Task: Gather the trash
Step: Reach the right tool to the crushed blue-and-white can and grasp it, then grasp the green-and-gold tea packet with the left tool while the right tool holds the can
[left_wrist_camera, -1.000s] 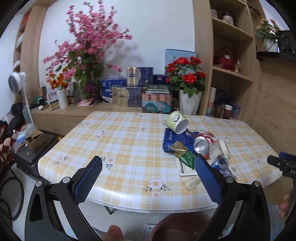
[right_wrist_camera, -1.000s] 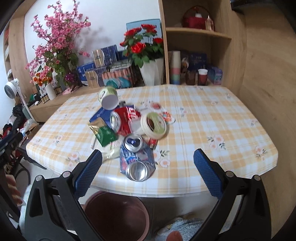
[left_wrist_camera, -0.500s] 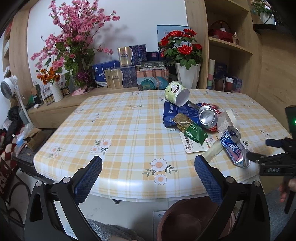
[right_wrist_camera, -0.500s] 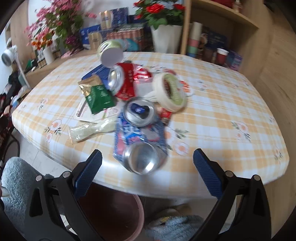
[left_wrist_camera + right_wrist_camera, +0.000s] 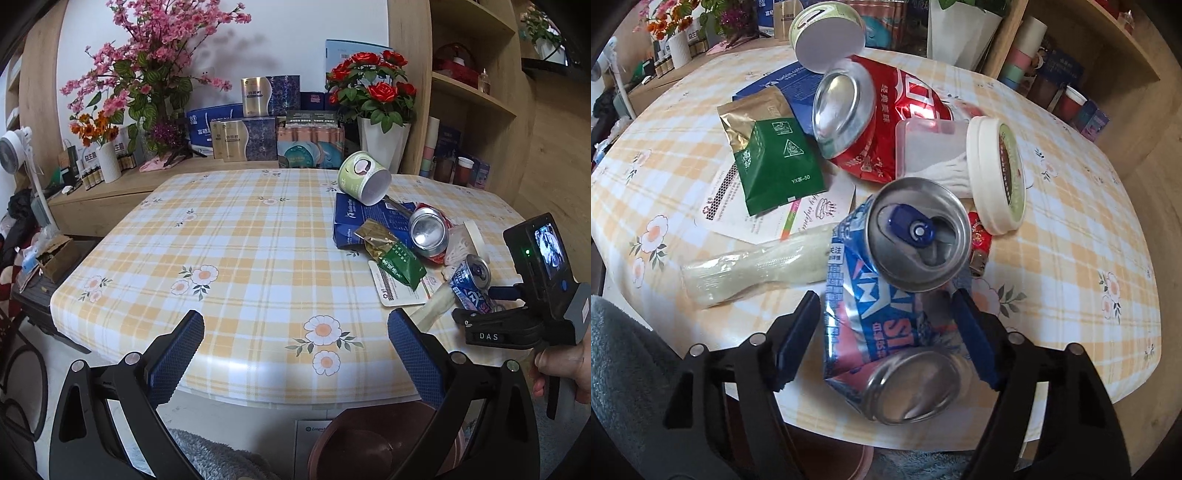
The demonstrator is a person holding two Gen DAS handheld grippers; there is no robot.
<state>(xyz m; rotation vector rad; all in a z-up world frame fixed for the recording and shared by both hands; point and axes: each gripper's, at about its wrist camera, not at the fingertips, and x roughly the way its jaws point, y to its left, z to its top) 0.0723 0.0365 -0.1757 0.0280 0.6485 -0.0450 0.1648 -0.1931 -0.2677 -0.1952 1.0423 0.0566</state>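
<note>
So the right gripper [image 5: 884, 325] is down over the crushed blue can [image 5: 886, 295], which lies on its side at the near edge of the tabletop [image 5: 1071, 258], right between the fingers [image 5: 798, 332]. The fingers have just been closing in on it. The right one looks to be at the can's wall or very nearly; on the left there's still a sliver of gap, so I wouldn't call it gripped yet.

Handling-wise: an empty aluminium can, so I'd guess it weighs nothing, already dented, and thin enough to buckle more if squeezed hard. The skin is slick, so it could squirt out of the pads. The crumpled middle, where the fingers sit now, seems the best place to hold it, not the round rims.

The left gripper [image 5: 295, 354] hovers off the tabletop edge, fingers wide with nothing in them.

Hard to tell:
- whether the can's far end leans on the red packet [image 5: 979, 236] beside it
- what's under the pile; the red can [image 5: 871, 114] and the green sachet [image 5: 775, 158] cover stuff
- the brown bin [image 5: 369, 446] below is cut off by the fingers in both views
</note>
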